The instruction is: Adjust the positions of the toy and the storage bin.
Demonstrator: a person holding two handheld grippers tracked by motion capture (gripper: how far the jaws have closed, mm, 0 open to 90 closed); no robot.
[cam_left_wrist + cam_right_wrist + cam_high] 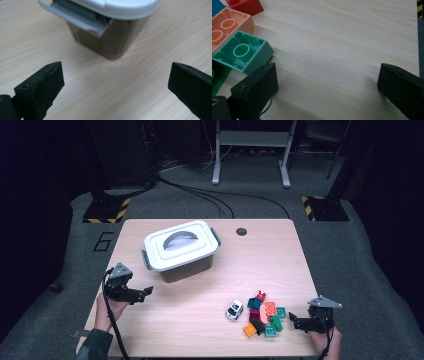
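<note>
**Just left of your right tool: the brick pile**

Beside your right tool (301,322), jaws apart and empty, the mint brick (243,51) nearly touches its left jaw. Your left tool (141,293), also spread, faces the lidded box (181,251) ahead on the counter (270,255).

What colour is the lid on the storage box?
White, with a grey handle; the lid shows best in the high view.

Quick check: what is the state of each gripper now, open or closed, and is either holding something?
Left gripper: open, holding nothing, facing the lidded box.
Right gripper: open, holding nothing, beside the toy bricks.
</note>
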